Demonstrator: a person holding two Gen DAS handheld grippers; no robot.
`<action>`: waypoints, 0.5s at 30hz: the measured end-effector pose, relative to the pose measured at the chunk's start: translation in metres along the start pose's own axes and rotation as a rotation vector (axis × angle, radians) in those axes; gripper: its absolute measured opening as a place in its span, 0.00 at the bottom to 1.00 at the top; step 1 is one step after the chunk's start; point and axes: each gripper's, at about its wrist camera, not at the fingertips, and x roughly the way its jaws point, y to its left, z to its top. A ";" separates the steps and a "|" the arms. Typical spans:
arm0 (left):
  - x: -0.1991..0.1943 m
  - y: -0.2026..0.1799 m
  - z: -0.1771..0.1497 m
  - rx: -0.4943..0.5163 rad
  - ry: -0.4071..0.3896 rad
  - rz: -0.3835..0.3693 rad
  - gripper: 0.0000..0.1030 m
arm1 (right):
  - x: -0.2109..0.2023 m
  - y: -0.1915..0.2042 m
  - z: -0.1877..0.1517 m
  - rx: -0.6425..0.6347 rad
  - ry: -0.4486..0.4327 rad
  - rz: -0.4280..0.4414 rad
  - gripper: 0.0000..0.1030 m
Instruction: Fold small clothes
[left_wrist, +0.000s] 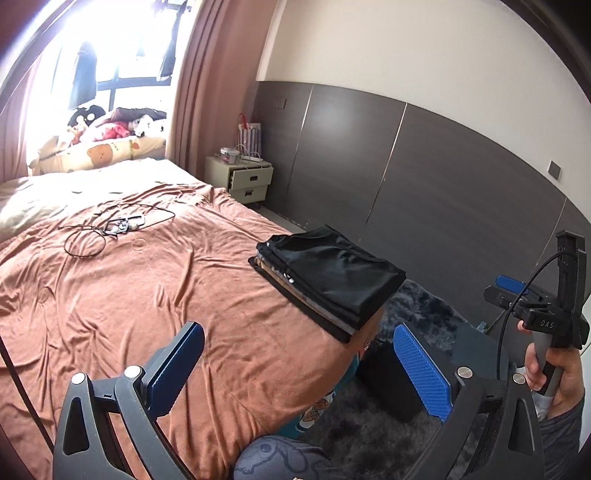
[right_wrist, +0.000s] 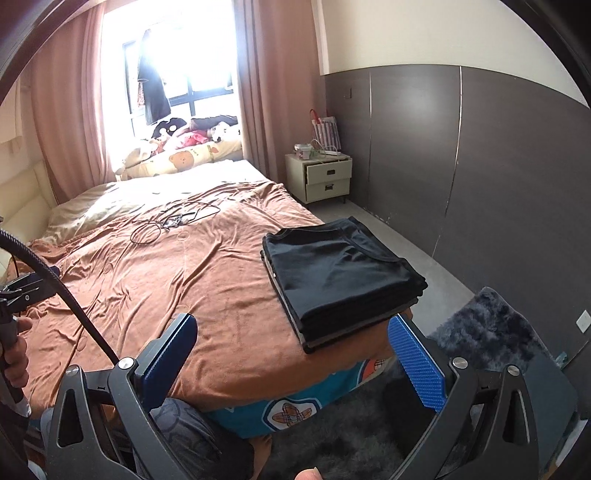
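The left gripper (left_wrist: 299, 362) is spread wide and holds nothing; its blue pads hang over the near edge of the bed (left_wrist: 122, 295). The right gripper (right_wrist: 295, 354) is likewise spread and empty, raised above that same edge.

The task's thing here is a stack of folded clothes (right_wrist: 341, 275), black garment on top, with paler layers showing at its edge. Seen from the right gripper it lies just ahead, a little toward the right finger, its near corner close beyond that finger's tip. From the left gripper it lies ahead and to the right, on the bed's right border, its near corner seeming to jut over the side. No loose garment waiting to be folded shows in either view, so the folding looks largely done, though the fisheye rim could hide one.

The stack should handle as soft, light and limp: the layers would likely slide on each other and sag if lifted by one corner. A fair hold is a pinch across all layers at the thick folded edge nearest the grippers, one gripper at each end of that edge.

Its long axis runs away from the grippers, slanting from the far left corner to the near right corner, roughly along the bed's side. The top garment's neckline seems to lie along the far right side.
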 end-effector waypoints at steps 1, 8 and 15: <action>-0.008 0.000 -0.004 -0.008 -0.010 -0.001 1.00 | -0.004 0.001 -0.005 -0.005 -0.003 0.004 1.00; -0.051 -0.004 -0.038 -0.006 -0.056 0.045 1.00 | -0.025 0.009 -0.034 -0.033 -0.037 0.023 1.00; -0.092 -0.002 -0.074 -0.032 -0.089 0.088 1.00 | -0.047 0.017 -0.060 -0.039 -0.075 0.067 1.00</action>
